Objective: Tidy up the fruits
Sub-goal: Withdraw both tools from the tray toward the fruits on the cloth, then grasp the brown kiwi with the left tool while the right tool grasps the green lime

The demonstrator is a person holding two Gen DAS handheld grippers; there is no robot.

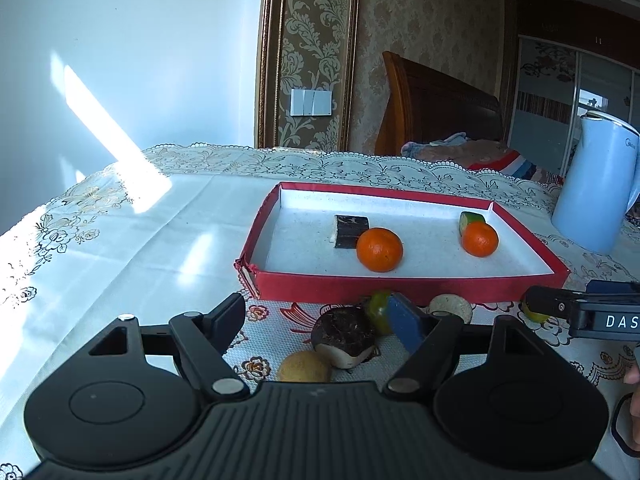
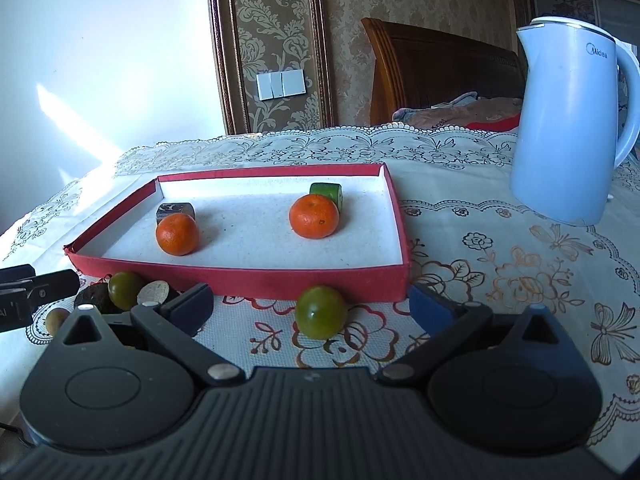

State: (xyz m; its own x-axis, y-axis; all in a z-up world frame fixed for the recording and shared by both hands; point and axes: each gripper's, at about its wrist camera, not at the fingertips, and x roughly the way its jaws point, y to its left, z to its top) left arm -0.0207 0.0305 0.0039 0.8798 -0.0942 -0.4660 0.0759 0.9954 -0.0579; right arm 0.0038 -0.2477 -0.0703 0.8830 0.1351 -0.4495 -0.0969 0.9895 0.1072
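Inside my red tray (image 2: 248, 276) sit two orange mandarins (image 2: 177, 234) (image 2: 314, 216); just outside its near wall lies a green citrus (image 2: 321, 312).

The left gripper (image 1: 320, 320) is hovering low with its jaws spread wide apart, the black left finger (image 1: 224, 316) and the blue-padded right finger (image 1: 406, 322) angling outward from the body and gripping nothing. The right gripper (image 2: 312, 304) is likewise sitting low, jaws gaping wide, its two blue pads (image 2: 192, 306) standing well apart and closing on nothing. Each tool is showing at the other's side: the right gripper's tip is poking in at the right of the left one, level with its fingertips. A bare fingertip (image 1: 632, 378) is peeking in beside the left gripper's body, at its right.
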